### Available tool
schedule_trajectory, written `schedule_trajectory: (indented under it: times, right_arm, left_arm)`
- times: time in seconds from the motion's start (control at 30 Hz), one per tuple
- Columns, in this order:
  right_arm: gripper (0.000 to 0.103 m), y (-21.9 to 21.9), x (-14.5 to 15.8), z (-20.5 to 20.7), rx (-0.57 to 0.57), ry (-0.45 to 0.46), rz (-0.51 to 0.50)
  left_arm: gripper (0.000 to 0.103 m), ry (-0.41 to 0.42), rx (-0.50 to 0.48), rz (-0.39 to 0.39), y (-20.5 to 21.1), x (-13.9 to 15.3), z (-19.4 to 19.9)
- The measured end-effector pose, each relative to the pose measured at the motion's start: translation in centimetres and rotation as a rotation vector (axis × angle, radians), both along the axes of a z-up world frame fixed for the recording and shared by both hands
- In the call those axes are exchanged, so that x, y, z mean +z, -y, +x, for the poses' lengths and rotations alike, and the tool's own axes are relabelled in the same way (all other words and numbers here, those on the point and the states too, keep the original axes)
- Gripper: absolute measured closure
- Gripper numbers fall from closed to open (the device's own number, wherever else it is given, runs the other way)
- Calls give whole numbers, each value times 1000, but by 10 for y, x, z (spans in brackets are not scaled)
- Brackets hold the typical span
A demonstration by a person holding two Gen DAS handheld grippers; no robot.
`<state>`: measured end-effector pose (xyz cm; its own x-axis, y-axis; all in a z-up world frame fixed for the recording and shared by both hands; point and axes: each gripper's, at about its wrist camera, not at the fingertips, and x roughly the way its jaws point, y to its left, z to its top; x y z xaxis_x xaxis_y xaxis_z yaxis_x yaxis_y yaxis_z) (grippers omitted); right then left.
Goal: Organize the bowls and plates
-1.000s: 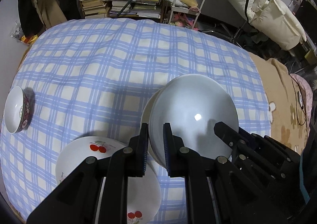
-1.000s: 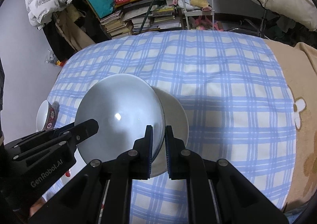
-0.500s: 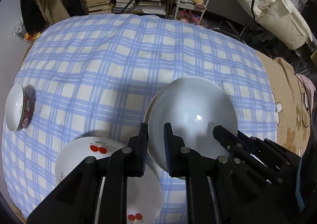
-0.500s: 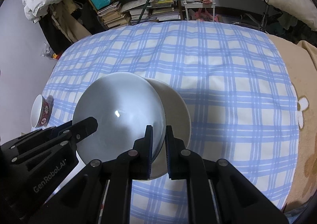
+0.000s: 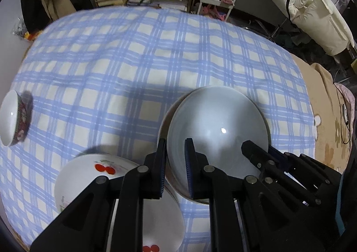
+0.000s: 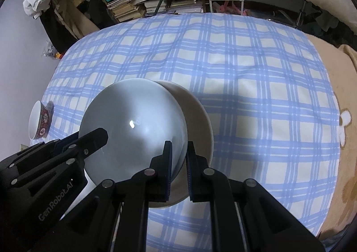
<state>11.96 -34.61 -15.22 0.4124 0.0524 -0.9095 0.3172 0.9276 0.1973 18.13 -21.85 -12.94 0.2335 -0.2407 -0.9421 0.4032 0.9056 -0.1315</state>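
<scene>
While both tongs sit nearly closed, I have them pinched on the rim of the same pale grey bowl, one on each side. My left tongs grip its rim at about 8 o'clock in the left wrist view, with one pad inside the bowl and the other outside, and only the wall's thickness between them. My right tongs do the same at about 4 o'clock of the bowl in the right wrist view, again narrowed down to the rim. Each view catches the other tongs reaching in from the bowl's far side. Under the grey bowl lies a cream bowl, showing as a crescent past its rim; I cannot tell whether the two touch. Both sit over the blue checked cloth covering the surface below. At 7 o'clock of the left wrist view a white plate with cherries lies on the cloth, just beside the left tongs. A small red patterned bowl rests tilted on its side near the cloth's edge at 9 o'clock, well apart from the others.
</scene>
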Motion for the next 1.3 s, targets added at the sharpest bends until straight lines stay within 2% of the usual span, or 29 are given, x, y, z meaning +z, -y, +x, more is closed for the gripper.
schedule_trajectory:
  times: [0.17, 0.43, 0.6, 0.87, 1.13, 1.3]
  right_arm:
    - [90, 4, -1, -5, -18, -1, 3]
    - [90, 2, 0, -10, -30, 11, -23]
    - [90, 8, 1, -11, -48, 25, 3]
    - [90, 13, 2, -11, -75, 50, 40]
    - [90, 6, 9, -13, -55, 76, -16]
    - [89, -2, 7, -10, -18, 47, -74]
  left_arm:
    - [88, -26, 11, -15, 1, -10, -2]
    - [88, -8, -5, 11, 3, -10, -6]
    - [89, -6, 4, 4, 1, -8, -7]
    - [88, 5, 11, -13, -6, 5, -10]
    - [88, 43, 14, -13, -19, 23, -16]
    - [88, 73, 24, -13, -34, 39, -19]
